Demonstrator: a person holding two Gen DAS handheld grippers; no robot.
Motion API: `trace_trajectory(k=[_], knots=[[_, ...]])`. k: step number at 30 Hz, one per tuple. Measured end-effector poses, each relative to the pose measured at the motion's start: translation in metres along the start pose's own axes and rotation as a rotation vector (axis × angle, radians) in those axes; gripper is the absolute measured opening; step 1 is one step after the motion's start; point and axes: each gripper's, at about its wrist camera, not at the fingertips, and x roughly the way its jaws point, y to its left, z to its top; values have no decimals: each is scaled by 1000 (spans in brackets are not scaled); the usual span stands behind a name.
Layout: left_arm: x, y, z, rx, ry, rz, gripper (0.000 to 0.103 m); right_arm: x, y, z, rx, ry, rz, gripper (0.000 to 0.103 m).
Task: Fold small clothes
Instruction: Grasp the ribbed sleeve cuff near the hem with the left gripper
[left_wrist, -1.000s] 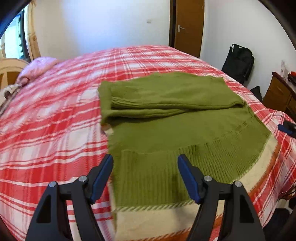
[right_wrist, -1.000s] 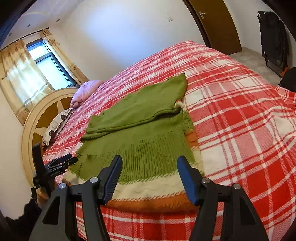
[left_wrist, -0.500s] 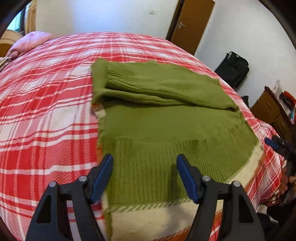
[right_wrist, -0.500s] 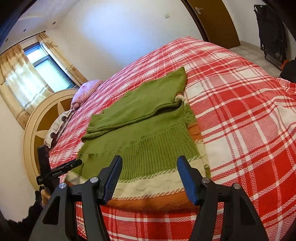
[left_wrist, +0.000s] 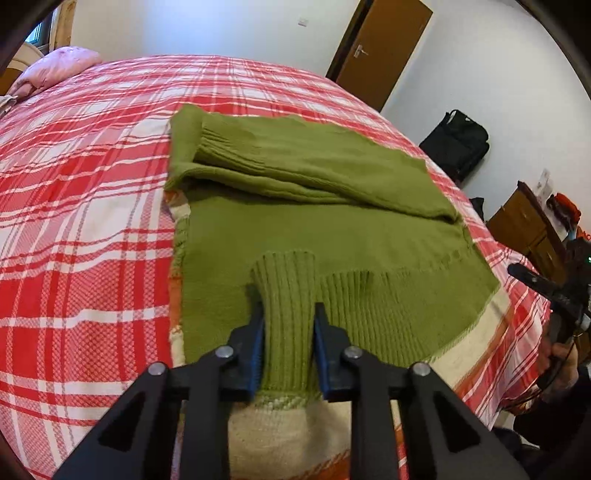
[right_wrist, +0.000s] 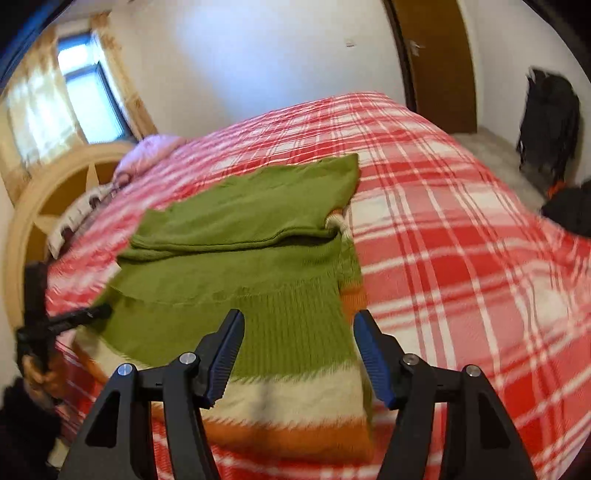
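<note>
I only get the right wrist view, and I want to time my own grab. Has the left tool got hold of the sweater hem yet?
Observer: Yes. The left tool has just been closing, and its pads now pinch a fold of the sweater hem.
Operator: Which part of the hem, green or cream?
Observer: Green. The ribbed green part stands up in a ridge between the pads, and the cream band bunches just below them.
</note>
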Motion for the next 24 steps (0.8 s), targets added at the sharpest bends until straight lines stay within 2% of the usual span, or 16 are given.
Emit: trace_trajectory(k=[3, 5, 6, 7, 8, 10, 12, 15, 17, 20, 24], knots=[[4, -5, -1, 17, 4, 20, 24, 25, 5, 6, -65, 32, -52, 62], [8, -6, -1, 18, 9, 40, 25, 36, 5, 6, -71, 45, -54, 62], [8, -6, 0, 18, 9, 41, 27, 41, 6, 4, -76, 53, -53, 58], [8, -6, 1, 19, 11, 39, 28, 47, 8, 2, -93, 69, -52, 45], [8, -6, 1, 21, 14, 36, 31, 52, 13, -1, -131, 91, -67, 35], [9, -5, 2, 21, 22, 34, 39, 49, 23, -5, -205, 81, -96, 16], [9, -5, 3, 11, 25, 15, 50, 45, 28, -7, -220, 94, -84, 14], [9, -4, 2, -9, 12, -4, 52, 41, 24, -9, -199, 95, -65, 13], [9, -4, 0, -25, 0, -4, 46, 41, 21, -10, -169, 89, -59, 12], [6, -4, -3, -42, -4, 31, 14, 34, 24, -9, -144, 64, -69, 10], [-3, -9, -7, -32, -32, 57, 14, 9, 37, -5, -161, -10, -78, 10]])
